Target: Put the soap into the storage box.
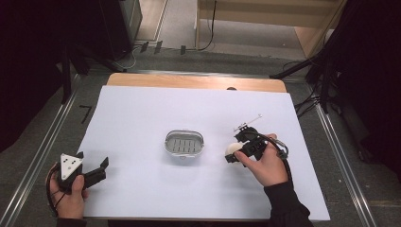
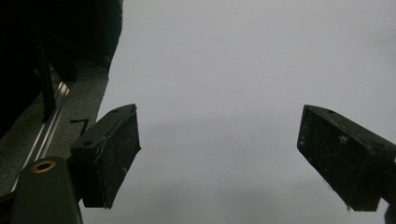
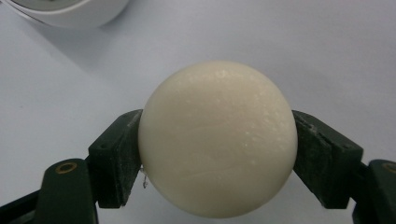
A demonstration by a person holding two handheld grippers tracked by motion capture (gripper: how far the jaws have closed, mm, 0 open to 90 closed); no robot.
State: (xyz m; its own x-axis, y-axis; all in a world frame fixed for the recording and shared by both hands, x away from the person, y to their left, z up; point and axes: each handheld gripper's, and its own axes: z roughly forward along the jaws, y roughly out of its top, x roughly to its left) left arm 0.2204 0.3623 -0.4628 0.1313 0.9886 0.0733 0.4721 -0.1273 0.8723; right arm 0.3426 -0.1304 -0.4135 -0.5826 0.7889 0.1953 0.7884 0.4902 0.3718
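A white sheet covers the wooden surface (image 1: 142, 123) amid dark curtains and grey floor. My right gripper (image 3: 217, 154) is clamped on the cream, rounded bar of soap (image 3: 217, 140), right of centre in the high view. Next, I judge, comes carrying it left into the oval metal soap dish (image 1: 184, 144). My left gripper (image 2: 219, 158) gapes empty, lower left.

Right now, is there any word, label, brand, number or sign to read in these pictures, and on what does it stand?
None can be read.
The soap bar held in the right gripper: plain cream surface, no stamp visible.
The soap dish: bare metal, no lettering visible.
The grey plate on the left gripper: dark spots, no writing visible.
The white table cover: blank.
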